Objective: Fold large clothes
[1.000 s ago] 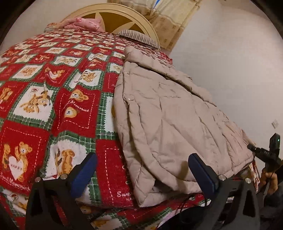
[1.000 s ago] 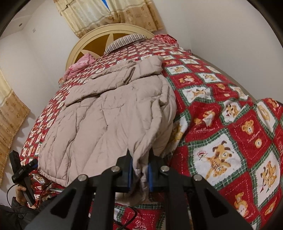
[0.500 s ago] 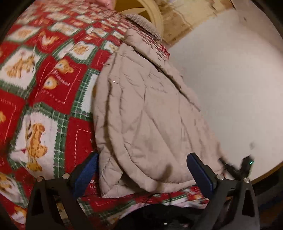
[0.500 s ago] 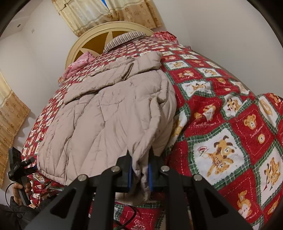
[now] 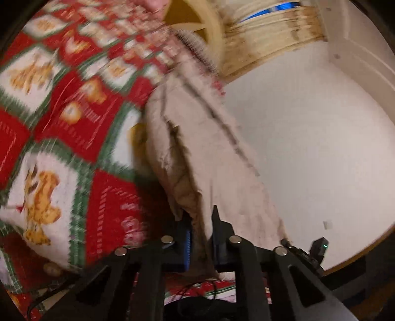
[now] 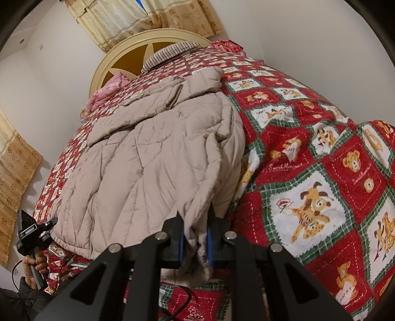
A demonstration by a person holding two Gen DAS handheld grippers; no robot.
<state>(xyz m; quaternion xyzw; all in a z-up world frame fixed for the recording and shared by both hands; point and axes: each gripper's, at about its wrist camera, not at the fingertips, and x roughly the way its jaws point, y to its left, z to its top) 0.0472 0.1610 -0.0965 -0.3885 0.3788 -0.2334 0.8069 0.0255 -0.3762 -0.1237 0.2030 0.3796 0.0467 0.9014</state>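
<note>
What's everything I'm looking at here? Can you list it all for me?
Quilted coat: one, beige, spread on the bed, near hem pinched at two spots.
Bedspread: one, red and green with teddy bears, covering the bed.
Headboard: one, cream and gold, far end.
Striped pillow: one, by the headboard.
Pink bedding: one bundle, near the headboard.
Curtains: yellow-gold, behind the headboard.
Left gripper: black, jaws closing on the coat's hem.
Right gripper: black, shut on the hem.
Person's hand: holding the left gripper's handle.

Open quilt [image 6: 321,153] right of the coat [image 6: 153,168] (headboard [image 6: 118,64] blocks beyond); wall [image 5: 308,138] crowds its other side.
</note>
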